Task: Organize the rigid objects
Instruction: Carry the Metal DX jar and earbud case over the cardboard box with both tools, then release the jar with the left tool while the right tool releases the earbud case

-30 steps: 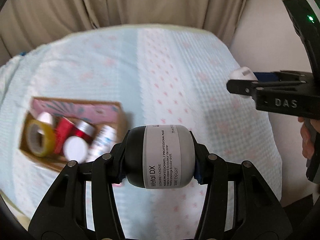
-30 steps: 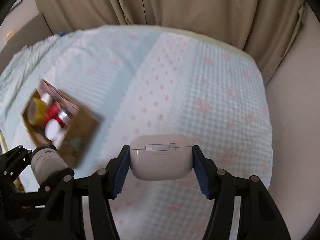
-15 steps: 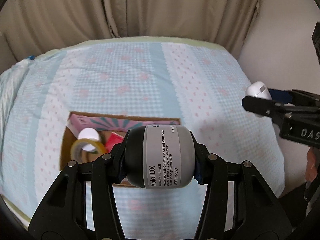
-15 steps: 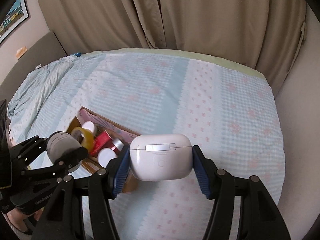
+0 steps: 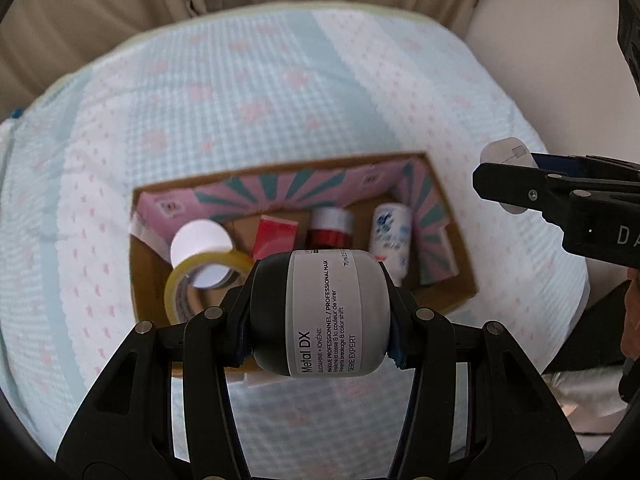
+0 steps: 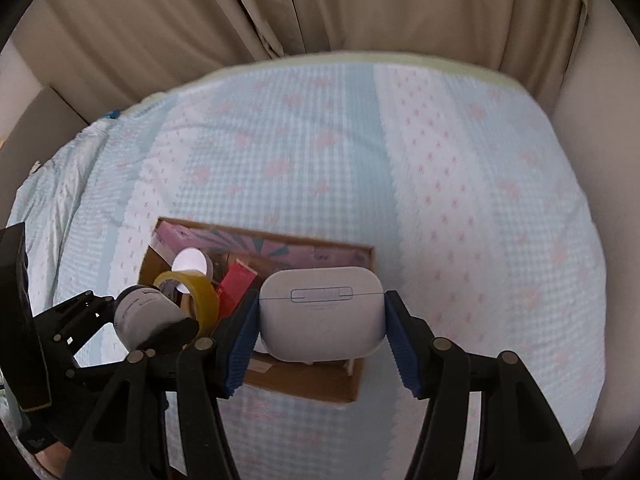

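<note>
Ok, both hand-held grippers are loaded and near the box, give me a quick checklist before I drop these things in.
1. Left hand-held gripper clamped on the Metal DX jar: ok, the jar sits sideways between both pads.
2. Right hand-held gripper clamped on the white earbud case: ok.
3. Cardboard box open on top: ok.
4. Free floor space inside the box: cannot tell, the tape roll, the red-capped bottle and the white bottle fill much of it, and the jar hides the near part.
5. Jar over the box opening: ok in the left wrist view, height cannot tell.
6. The two grippers apart from each other: ok.
</note>
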The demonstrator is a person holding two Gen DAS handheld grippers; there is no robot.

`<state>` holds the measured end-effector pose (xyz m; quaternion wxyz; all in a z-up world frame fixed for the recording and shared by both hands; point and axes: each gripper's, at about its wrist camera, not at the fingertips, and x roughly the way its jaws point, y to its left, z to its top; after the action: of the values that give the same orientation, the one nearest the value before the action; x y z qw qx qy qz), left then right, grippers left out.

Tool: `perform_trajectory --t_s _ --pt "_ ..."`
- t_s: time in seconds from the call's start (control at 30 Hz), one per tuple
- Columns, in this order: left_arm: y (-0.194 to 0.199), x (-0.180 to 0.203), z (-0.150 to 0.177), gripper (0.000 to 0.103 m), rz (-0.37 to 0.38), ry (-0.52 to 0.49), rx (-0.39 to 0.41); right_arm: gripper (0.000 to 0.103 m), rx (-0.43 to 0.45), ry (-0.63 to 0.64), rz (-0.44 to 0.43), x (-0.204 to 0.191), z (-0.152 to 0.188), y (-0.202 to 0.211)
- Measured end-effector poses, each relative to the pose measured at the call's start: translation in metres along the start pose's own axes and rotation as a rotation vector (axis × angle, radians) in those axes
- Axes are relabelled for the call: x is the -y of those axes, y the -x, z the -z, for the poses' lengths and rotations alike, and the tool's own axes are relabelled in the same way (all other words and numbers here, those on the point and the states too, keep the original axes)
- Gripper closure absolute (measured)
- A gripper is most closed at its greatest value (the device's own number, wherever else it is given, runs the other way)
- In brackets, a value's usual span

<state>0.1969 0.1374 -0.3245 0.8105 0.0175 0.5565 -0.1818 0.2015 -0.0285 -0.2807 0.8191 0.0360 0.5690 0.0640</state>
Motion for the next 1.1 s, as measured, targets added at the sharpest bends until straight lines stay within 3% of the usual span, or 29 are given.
perform_trajectory --t_s 0.3,0.43,0.87,0.93,0.97,1.0,1.07,1.1 --pt "-0.066 -0.01 0.005 0.056 -0.005 -0.018 -0.087 0.047 -0.106 -0.032 -0.01 -0.004 -0.009 -0.087" --pt "-0.08 0.001 0.004 0.056 -0.015 -0.073 -0.103 0.047 -0.134 -0.051 -0.012 -0.004 -0.015 -0.118" --pt "-0.082 0.0 0.008 0.056 -0.006 -0.052 -0.127 0.047 -0.186 -0.1 -0.051 0.004 -0.017 -0.142" --pt "-0.081 -0.001 0.007 0.049 0.003 -0.035 -0.139 0.047 -0.193 -0.12 -0.076 0.005 -0.017 -0.144" --pt "-0.079 -0.001 0.006 0.03 0.023 -0.026 -0.135 0.046 -0.191 -0.127 -0.078 0.006 -0.016 -0.144" --pt "-0.076 0.0 0.006 0.002 0.047 -0.019 -0.124 0.043 -0.185 -0.128 -0.076 0.005 -0.016 -0.143" --pt "-0.068 0.006 0.005 0.0 0.026 -0.032 -0.094 0.012 -0.173 -0.13 -0.067 0.004 -0.017 -0.137" --pt "-0.065 0.009 0.006 0.0 0.028 -0.045 -0.09 0.006 -0.167 -0.131 -0.071 0.003 -0.017 -0.136"
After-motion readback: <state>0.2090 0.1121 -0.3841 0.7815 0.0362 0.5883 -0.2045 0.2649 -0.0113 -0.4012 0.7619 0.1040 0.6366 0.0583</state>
